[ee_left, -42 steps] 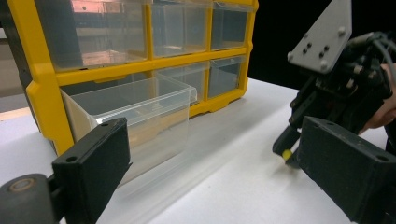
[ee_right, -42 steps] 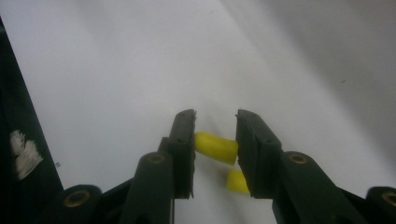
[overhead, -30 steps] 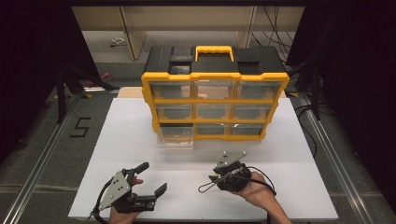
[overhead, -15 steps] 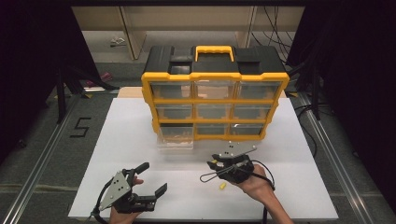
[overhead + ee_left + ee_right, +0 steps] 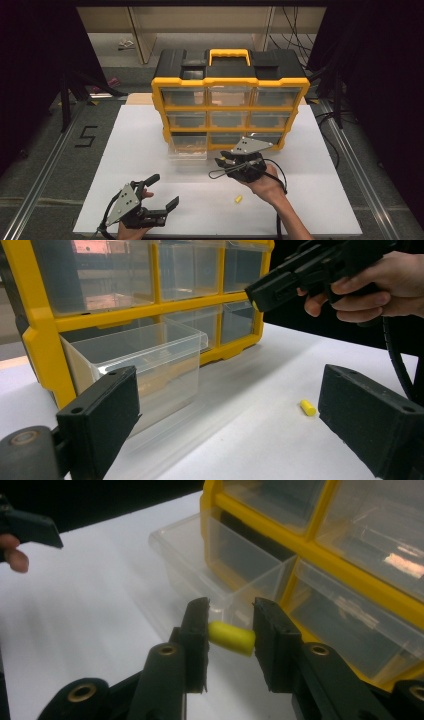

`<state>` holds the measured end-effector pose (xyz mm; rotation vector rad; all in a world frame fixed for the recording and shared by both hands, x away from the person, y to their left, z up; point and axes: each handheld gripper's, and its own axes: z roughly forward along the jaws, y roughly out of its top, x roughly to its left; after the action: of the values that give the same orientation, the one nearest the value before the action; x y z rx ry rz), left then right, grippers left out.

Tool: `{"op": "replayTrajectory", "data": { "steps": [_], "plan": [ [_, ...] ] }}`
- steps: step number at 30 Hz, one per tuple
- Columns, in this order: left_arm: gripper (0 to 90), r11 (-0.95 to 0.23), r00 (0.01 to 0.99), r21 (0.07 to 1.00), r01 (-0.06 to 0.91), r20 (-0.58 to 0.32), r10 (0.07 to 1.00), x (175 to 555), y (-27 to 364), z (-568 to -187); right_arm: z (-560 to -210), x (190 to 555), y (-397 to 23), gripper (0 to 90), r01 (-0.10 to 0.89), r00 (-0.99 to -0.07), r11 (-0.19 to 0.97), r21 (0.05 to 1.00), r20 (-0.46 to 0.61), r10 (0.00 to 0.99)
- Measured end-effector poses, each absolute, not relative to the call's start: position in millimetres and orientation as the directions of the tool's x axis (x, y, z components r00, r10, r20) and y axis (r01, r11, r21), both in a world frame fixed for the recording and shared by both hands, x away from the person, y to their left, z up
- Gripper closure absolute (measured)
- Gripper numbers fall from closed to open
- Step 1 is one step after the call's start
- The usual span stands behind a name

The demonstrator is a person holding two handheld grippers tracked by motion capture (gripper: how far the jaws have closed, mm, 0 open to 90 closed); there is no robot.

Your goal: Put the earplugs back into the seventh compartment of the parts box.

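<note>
A yellow and black drawer organizer stands at the back of the white table. Its clear bottom-left drawer is pulled out. My right gripper hovers just right of that drawer, shut on a small yellow cylinder held crosswise between its pads. A second yellow cylinder lies on the table under the right hand. My left gripper rests near the table's front edge, open, with nothing between its jaws. The right gripper shows ahead of it.
The white tabletop has free room left of the drawer and along the front. The other clear drawers are pushed in. Metal rails run along both sides of the table, with dark floor beyond.
The right gripper has risen and moved away from the front edge toward the pulled-out drawer, carrying its yellow cylinder. A second yellow cylinder has come into sight on the table. The left gripper stayed still.
</note>
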<state>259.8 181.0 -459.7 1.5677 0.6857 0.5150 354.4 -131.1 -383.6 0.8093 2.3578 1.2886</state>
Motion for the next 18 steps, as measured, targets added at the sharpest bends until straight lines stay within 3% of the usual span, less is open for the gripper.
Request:
{"op": "replayTrajectory", "data": {
  "steps": [18],
  "plan": [
    [9.4, -0.035, 0.718, 0.991, 0.13, -0.07, 0.692, 260, 181, -460, -372, 375, -109, 68.1, 0.312, -0.777, 0.397, 0.863, -0.008, 0.629]
  ]
}}
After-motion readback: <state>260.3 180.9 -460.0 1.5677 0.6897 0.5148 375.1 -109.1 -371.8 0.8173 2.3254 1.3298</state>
